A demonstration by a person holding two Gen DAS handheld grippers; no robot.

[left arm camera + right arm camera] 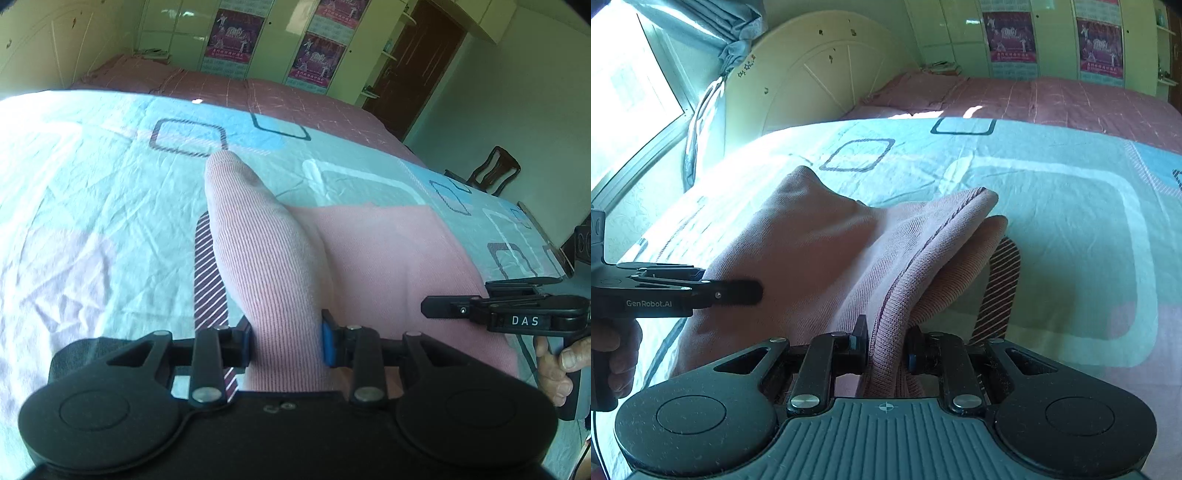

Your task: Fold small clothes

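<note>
Pale pink ribbed garment (266, 251) on a light-blue bedsheet (110, 184) with dark square outlines; maroon-striped patch (210, 280).

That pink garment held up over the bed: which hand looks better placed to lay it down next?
Neither clearly: the left gripper and right gripper each clamp the pink garment, so they probably lower it together.

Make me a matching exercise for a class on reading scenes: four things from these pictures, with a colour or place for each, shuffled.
Things:
1. garment
2. door
3. chair
4. posters

Matches:
A. on the cupboard doors
B. pink, held in both claws
C. dark wood, beyond the bed's corner
D. brown, in the far wall

Pairs: 1-B, 2-D, 3-C, 4-A
</note>
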